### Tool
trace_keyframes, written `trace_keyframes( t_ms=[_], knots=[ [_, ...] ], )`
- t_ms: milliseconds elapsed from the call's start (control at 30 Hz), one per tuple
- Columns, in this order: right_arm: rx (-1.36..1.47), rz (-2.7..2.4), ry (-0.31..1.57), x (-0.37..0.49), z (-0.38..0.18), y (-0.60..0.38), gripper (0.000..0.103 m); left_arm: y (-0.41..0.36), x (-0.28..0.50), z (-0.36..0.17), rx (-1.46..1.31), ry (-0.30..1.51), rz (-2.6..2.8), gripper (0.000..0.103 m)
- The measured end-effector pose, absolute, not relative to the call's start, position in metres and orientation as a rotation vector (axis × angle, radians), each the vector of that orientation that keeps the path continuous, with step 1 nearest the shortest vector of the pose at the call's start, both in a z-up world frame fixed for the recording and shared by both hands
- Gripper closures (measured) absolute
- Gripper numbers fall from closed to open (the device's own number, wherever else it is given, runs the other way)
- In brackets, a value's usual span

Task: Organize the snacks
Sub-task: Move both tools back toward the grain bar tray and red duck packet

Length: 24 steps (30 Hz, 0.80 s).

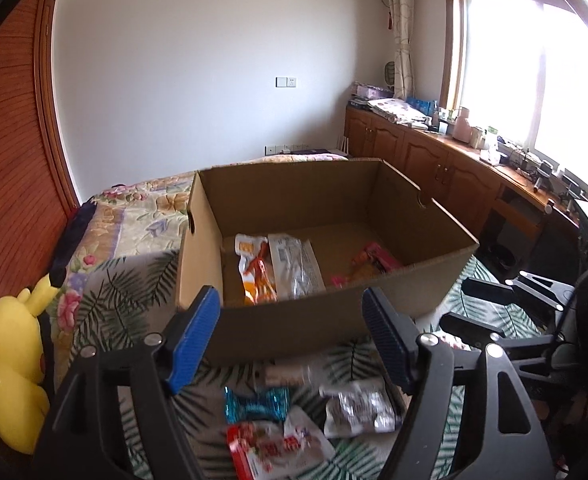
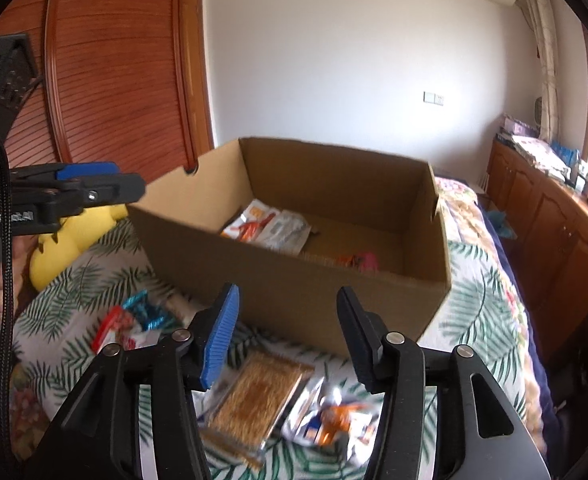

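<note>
Sorting step: both claws hang empty near the cardboard box [image 1: 325, 312], between drops; my judgement is that a fresh pick from the bedspread comes next.
Left gripper [image 1: 292, 340]: jaws spread wide, nothing between the blue pads; loose packets lie below it at the lower centre of the left wrist view.
Right gripper [image 2: 288, 336]: jaws partly apart, holding nothing.
Box contents: an orange-and-white packet [image 1: 254, 268] and a clear-wrapped packet [image 1: 297, 268] at the left of the floor, a pink packet [image 1: 377, 260] at the right.
Still outside: a red-and-white packet [image 1: 270, 448], a blue-wrapped sweet [image 1: 254, 402], a silvery packet [image 1: 359, 408], a golden-brown bar in clear wrap [image 2: 258, 400].
Next move calls for: lowering one claw over a single crinkly packet and closing on its edge.
</note>
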State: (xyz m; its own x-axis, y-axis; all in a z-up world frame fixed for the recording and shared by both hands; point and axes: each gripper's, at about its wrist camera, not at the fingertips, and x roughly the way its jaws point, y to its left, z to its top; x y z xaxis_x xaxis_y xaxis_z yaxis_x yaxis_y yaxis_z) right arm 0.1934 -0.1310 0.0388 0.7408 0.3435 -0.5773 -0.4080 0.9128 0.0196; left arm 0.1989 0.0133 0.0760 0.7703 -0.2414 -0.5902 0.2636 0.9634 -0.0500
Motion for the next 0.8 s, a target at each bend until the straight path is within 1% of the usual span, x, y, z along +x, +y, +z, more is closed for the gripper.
trace_keyframes(
  t_ms=[433,500,567,800],
  knots=[
    [-0.130,0.414,0.682,0.177,-0.002,-0.117,0.049,0.018,0.168,0.021,0.037,0.725,-0.278,0.029],
    [-0.128,0.407,0.701,0.179,-0.009,-0.118,0.047,0.018,0.167,0.014,0.040,0.739,-0.275,0.029],
    [-0.133,0.392,0.730,0.183,-0.018,-0.117,0.039,0.020,0.167,0.005,0.034,0.755,-0.270,0.029],
    [-0.112,0.385,0.794,0.193,-0.040,-0.116,0.038,0.025,0.167,-0.024,0.031,0.812,-0.243,0.029]
  ],
)
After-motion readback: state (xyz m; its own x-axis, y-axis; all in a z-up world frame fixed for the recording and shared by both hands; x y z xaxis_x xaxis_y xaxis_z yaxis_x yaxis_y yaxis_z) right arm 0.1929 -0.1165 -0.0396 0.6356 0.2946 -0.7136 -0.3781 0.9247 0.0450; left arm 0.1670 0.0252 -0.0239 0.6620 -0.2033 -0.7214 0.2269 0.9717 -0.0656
